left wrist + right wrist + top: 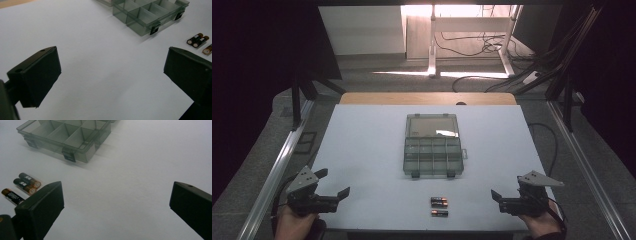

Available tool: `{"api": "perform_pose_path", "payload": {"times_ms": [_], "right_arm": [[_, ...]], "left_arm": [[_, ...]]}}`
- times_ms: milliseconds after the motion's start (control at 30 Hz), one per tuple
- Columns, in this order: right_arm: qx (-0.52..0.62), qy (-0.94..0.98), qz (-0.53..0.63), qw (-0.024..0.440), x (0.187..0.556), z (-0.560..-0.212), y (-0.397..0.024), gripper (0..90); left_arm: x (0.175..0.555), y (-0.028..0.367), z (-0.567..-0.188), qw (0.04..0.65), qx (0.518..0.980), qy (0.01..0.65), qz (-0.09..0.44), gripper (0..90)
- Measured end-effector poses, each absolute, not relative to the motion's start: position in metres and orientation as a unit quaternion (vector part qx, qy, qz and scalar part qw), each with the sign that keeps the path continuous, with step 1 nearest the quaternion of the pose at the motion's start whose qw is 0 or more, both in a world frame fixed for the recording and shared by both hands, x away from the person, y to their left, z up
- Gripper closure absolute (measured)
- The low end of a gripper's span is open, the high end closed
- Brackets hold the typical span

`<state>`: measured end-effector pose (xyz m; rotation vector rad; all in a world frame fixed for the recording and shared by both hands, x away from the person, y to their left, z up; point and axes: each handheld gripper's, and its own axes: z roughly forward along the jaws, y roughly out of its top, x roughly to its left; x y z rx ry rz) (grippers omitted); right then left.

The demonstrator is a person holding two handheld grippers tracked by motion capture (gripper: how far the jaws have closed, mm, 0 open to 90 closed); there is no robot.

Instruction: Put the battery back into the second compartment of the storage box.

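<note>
White tabletop [362,150], with a clear compartment box [432,156] lying open between both grippers, further out. Left gripper [333,188] and right gripper [499,196] both gape, nothing held. Looks like three AA batteries [439,205] sit between them.

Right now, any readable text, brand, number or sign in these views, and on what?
None can be read.
Batteries: small pale print on the black and copper wrappers, too small and blurred to read in the right gripper view; in the high view it is just specks.
Compartment box: no label or mark visible on the tray or the open lid.
White table: no writing visible.
</note>
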<state>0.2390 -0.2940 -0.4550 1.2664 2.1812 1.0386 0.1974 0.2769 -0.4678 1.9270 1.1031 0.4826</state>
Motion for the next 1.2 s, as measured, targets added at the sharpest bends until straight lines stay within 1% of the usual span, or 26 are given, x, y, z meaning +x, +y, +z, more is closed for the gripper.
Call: {"api": "perform_pose_path", "payload": {"times_ms": [267, 633, 800, 933, 1200], "right_arm": [[0.442, 0.791, 0.367, 0.207, 0.238, -0.455, -0.291, 0.0], [0.429, 0.805, 0.365, 0.188, 0.24, -0.456, -0.288, 0.0], [0.425, 0.812, 0.353, 0.188, 0.241, -0.457, -0.285, 0.0], [0.42, 0.813, 0.351, 0.196, 0.241, -0.457, -0.282, 0.0], [0.407, 0.821, 0.357, 0.183, 0.244, -0.455, -0.271, 0.0]], "left_arm": [[0.199, 0.28, -0.468, 0.422, 0.762, 0.455, 0.185, 0.5], [0.202, 0.278, -0.469, 0.409, 0.767, 0.46, 0.18, 0.7], [0.203, 0.278, -0.469, 0.409, 0.767, 0.463, 0.173, 0.7], [0.204, 0.279, -0.469, 0.41, 0.765, 0.466, 0.17, 0.7], [0.204, 0.278, -0.469, 0.406, 0.768, 0.465, 0.171, 0.6]]}}
